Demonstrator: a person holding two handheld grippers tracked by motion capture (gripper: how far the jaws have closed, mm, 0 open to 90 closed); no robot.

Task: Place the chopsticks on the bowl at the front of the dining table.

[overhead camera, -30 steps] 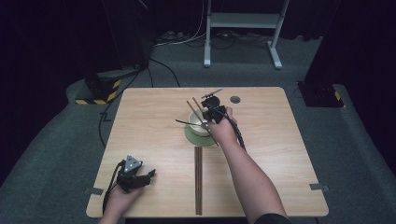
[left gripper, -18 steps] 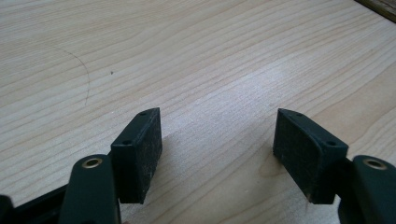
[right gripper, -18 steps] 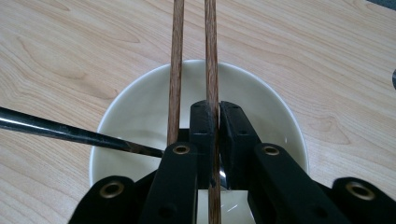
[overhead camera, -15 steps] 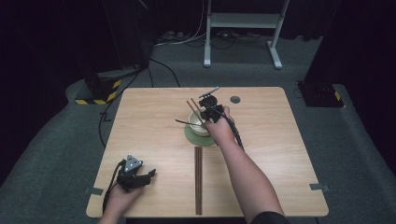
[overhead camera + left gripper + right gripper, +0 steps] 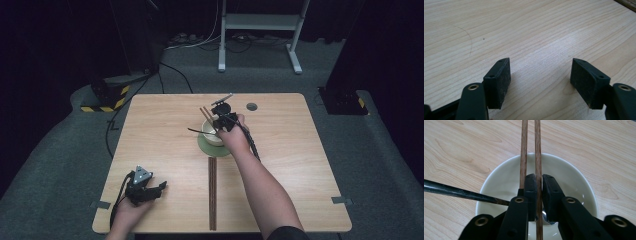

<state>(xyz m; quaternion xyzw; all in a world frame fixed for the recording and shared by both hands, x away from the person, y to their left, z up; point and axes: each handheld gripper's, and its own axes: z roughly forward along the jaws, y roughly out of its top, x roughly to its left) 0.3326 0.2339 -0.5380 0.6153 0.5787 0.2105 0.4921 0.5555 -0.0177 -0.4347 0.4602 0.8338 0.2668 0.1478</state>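
I had the right gripper (image 5: 537, 192) pinching two brown wooden chopsticks (image 5: 538, 150) over the round white ceramic bowl (image 5: 499, 180) at mid-table. My left gripper (image 5: 540, 82) rested spread apart on the pale wooden table (image 5: 529, 30); I read no writing anywhere.

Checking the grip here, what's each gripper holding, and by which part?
Right gripper: one wooden chopstick, pinched partway along its length above the bowl. Left gripper: nothing.

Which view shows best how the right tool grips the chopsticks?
The right gripper view: the right tool pinches one of the chopsticks, the other lying beside it over the bowl. The high view shows them small.
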